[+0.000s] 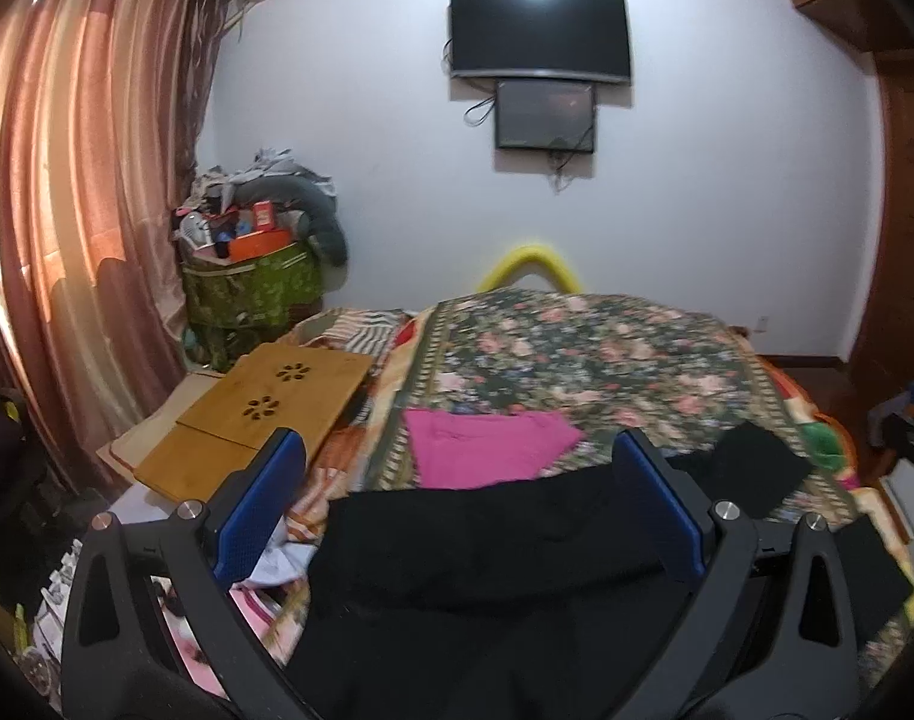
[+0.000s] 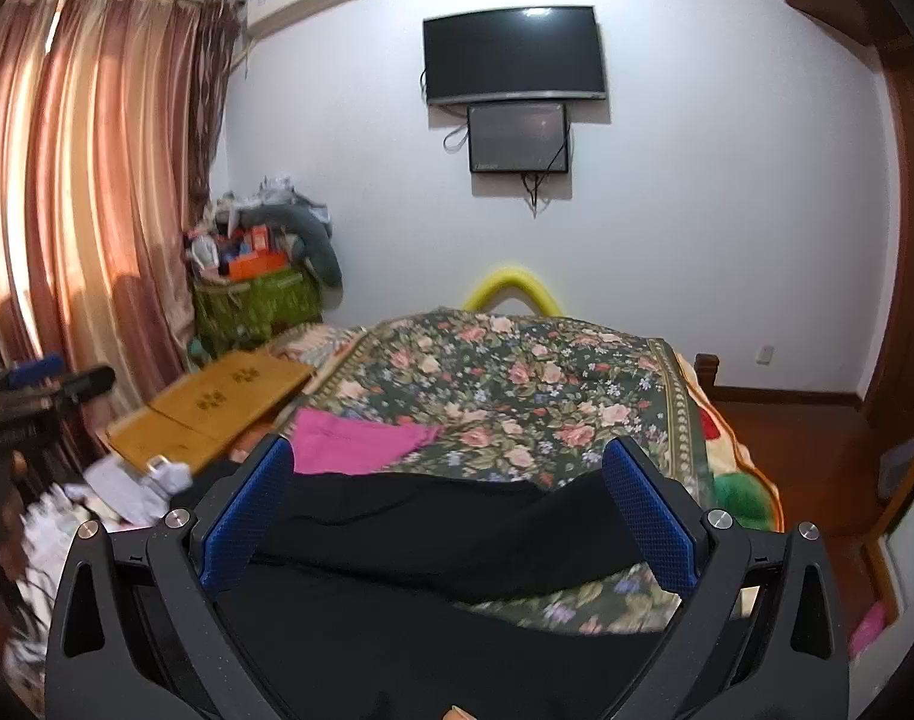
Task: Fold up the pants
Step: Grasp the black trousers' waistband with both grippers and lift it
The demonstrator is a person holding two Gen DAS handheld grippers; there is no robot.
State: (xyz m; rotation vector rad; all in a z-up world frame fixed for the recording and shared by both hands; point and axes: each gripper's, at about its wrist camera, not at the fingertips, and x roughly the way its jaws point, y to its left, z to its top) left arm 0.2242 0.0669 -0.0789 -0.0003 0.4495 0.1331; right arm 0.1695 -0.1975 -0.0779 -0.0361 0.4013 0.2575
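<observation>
both jaws wide over black pants (image 1: 487,546) (image 2: 445,528) on floral bedspread (image 1: 577,354) (pink cloth (image 1: 487,444) beyond).

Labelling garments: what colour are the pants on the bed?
Black pants, clearest in the left wrist view.

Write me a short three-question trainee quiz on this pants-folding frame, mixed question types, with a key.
1. True or false: the left gripper is clamped shut on the black pants.
2. Which garment lies on the floral blanket just beyond the black pants? A) pink cloth B) white shirt C) blue towel
3. Fill in: the bamboo lap desk sits to the ____ of the pink cloth in the left wrist view.

Key: 1 false, both grippers, including the right gripper, are open; 2 A; 3 left.
</observation>
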